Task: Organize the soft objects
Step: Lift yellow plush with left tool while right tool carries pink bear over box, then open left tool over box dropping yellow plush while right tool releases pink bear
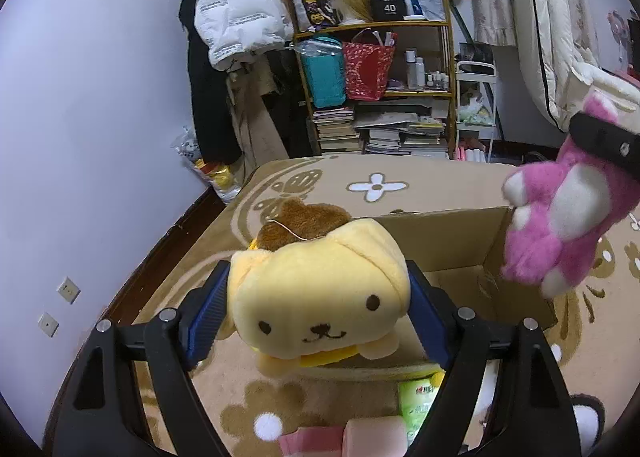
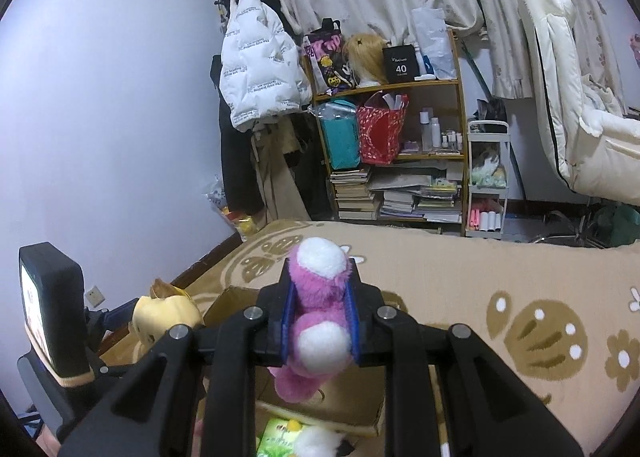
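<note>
My left gripper [image 1: 320, 289] is shut on a yellow dog plush [image 1: 316, 289] with a brown cap, its blue pads pressed on both sides, held above the near rim of an open cardboard box [image 1: 448, 233]. The right gripper [image 2: 319, 299] is shut on a pink and white plush bear [image 2: 318, 321], which hangs over the same cardboard box [image 2: 228, 301]. From the left wrist view the pink bear [image 1: 560, 225] dangles at the right above the box, a black finger [image 1: 604, 141] across it. In the right wrist view the yellow plush [image 2: 164, 317] shows at the left.
The box sits on a beige flower-patterned rug [image 1: 400, 177]. A green tissue pack [image 1: 416, 405] and pink soft items [image 1: 348, 437] lie near me. A wooden shelf [image 1: 376, 81] with books and bags, a white jacket [image 1: 236, 13] and a white chair [image 2: 580, 117] stand behind.
</note>
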